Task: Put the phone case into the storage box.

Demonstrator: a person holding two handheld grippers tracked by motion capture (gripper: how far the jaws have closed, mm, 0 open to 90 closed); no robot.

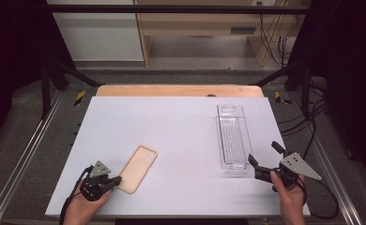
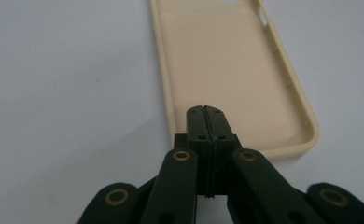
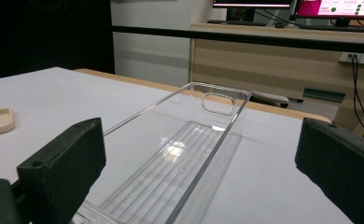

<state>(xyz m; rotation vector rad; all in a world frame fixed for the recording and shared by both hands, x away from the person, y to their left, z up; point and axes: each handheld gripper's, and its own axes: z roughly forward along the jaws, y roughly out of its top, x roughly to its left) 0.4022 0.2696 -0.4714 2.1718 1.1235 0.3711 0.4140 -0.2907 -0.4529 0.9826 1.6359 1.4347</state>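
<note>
Left gripper (image 2: 203, 108): jaws pressed together, tips over the near end of the beige, soft-looking rubbery phone case (image 1: 138, 168), which lies hollow side up just ahead.
Right gripper (image 1: 265, 161): jaws spread wide, nothing between, facing the near end of the long clear plastic tray (image 1: 232, 138).
Handling: the case is likely light and bendy; pinch one raised side rim.
Container: the clear tray, ribbed floor, holds nothing.
Beyond: white table (image 1: 181, 122), wooden desk (image 3: 283, 51).
</note>
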